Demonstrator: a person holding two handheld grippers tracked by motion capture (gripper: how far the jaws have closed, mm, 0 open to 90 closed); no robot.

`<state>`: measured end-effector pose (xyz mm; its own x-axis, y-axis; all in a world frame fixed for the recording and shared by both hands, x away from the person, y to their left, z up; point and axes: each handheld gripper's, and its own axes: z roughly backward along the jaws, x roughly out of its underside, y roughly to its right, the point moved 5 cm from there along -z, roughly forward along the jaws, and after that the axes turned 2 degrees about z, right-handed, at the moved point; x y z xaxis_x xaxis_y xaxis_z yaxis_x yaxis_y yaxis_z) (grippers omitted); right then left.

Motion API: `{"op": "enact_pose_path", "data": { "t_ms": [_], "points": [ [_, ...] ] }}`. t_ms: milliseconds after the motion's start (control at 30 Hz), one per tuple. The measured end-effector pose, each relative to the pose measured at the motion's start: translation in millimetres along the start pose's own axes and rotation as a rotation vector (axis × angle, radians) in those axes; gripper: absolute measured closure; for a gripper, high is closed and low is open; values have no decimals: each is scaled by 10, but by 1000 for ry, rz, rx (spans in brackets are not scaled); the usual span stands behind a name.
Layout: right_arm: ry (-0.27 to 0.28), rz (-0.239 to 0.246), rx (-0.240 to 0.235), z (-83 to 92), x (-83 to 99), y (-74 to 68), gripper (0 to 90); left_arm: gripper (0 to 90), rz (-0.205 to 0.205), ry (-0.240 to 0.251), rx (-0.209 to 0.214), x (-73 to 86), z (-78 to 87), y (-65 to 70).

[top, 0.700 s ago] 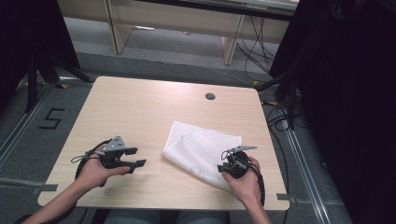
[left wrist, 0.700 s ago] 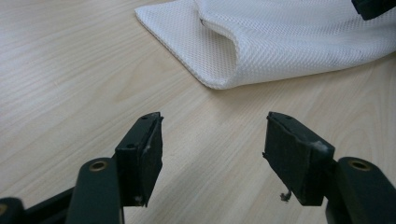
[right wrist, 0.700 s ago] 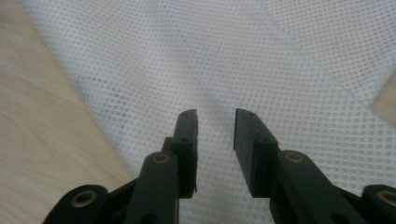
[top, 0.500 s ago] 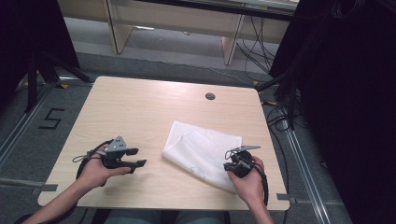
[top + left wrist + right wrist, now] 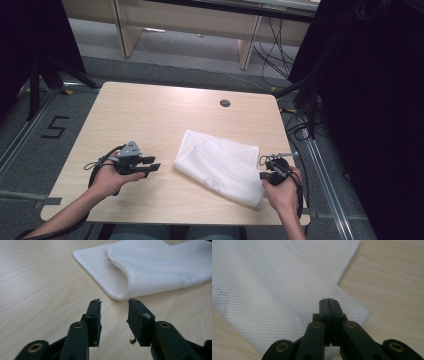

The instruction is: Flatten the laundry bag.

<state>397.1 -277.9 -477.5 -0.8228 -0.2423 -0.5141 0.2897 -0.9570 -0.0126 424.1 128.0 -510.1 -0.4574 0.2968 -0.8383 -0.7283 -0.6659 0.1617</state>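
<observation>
Pale wood tabletop (image 5: 165, 115) stands on a grey floor, seen from above, with a person's two forearms coming in from the near edge. Nearest, at the right front corner, the right hand (image 5: 283, 191) holds the right tongs (image 5: 264, 175), whose two black jaws are pressed together; in the right gripper view their closed tips (image 5: 328, 300) sit over the near corner of a white mesh cloth (image 5: 274, 287), and it cannot be told whether any fabric is caught between them. At the left front, the left hand (image 5: 109, 177) holds the left tongs (image 5: 152, 164) level above the bare wood, jaws spread partway with nothing between them; in the left gripper view they (image 5: 114, 305) point at the cloth's folded edge (image 5: 150, 272), near it but apart. The cloth (image 5: 220, 165) lies flat and folded, right of the tabletop's middle, slanting from its centre toward the right front corner. Farther back, a small dark round hole (image 5: 225, 103) sits near the far edge. Beyond the tabletop, cables (image 5: 280, 45) trail over the floor, and a "5" (image 5: 54, 127) is marked on the floor at the left.
</observation>
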Motion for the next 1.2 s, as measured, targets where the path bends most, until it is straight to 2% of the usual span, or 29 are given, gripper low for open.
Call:
{"op": "enact_pose_path", "data": {
  "t_ms": [100,133,167,200,233,333,400,433,500,567,600,733,767,800,867,900,933,1100,1133,1200],
  "points": [
    [-27,9,30,-12,39,91,900,694,-20,-10,7,-85,-61,36],
    [-33,-5,24,-23,51,98,900,713,-25,-7,10,-109,-98,50],
    [-90,-38,31,-27,92,105,900,721,-32,-18,16,-150,-169,68],
    [-90,-38,31,-27,92,105,900,720,-32,-18,16,-150,-169,68],
    [-118,-30,28,-45,107,112,900,715,-30,-13,11,-172,-214,78],
    [-147,-28,33,-77,113,106,900,696,-25,-24,20,-224,-340,93],
    [-179,-42,30,-123,110,68,900,682,-12,-38,27,-227,-423,110],
    [-203,-27,39,-183,105,50,900,677,0,-48,34,-215,-495,135],
    [-216,-10,49,-219,107,50,900,674,-6,-58,42,-206,-521,148],
    [-243,-5,55,-278,111,33,900,664,7,-77,63,-185,-551,192],
    [-273,-1,62,-320,114,19,900,648,-9,-81,79,-179,-565,206],
    [-311,8,58,-407,123,-2,900,627,-12,-90,80,-149,-581,202],
    [-314,-18,63,-425,117,-19,900,627,-8,-94,85,-134,-587,193],
    [-314,-18,63,-425,117,-19,900,626,-8,-94,85,-134,-587,193],
    [-320,-5,65,-448,89,-22,900,624,-1,-111,81,-98,-596,179],
    [-315,10,70,-463,75,-22,900,624,-20,-117,74,-97,-594,167],
    [-315,10,70,-463,75,-22,900,625,-20,-117,74,-97,-594,167],
    [-299,38,70,-529,-22,-95,900,618,-29,-133,74,-84,-591,145],
    [-299,53,76,-553,-65,-127,900,622,-17,-143,71,-61,-587,137],
    [-291,54,72,-568,-89,-149,900,623,-25,-147,72,-54,-576,128]
  ]
}}
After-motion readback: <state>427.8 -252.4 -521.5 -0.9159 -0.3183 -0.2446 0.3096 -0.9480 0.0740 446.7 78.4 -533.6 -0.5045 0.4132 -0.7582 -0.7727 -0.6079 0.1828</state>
